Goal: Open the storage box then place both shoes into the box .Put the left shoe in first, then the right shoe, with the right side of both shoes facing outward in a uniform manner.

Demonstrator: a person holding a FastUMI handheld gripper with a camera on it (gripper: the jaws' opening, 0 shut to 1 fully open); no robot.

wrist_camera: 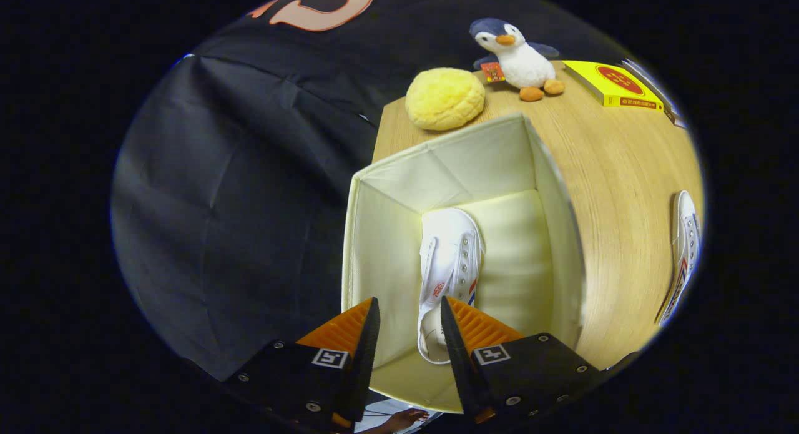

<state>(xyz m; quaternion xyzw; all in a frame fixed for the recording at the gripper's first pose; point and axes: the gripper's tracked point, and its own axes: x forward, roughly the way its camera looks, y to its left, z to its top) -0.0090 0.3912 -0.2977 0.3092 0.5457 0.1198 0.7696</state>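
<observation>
Hovering over box [381,246]: gripper [409,315], fingers parted, holding nothing.
One shoe [449,265] inside; other shoe [683,253] on table [618,184], frame right.

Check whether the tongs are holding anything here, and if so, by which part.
Nothing is held. The tongs hang open above the storage box; the white shoe lies inside on the bottom, its heel end showing between the fingers, apart from both.

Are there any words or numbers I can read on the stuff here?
None can be read.
Yellow book: red round mark and a line of print, too blurred.
Penguin: red tag, too small.
Shoe in the box: red mark, unreadable.
Shoe on the table: nothing legible.
Gripper, open above the box: square code markers, no words.
</observation>
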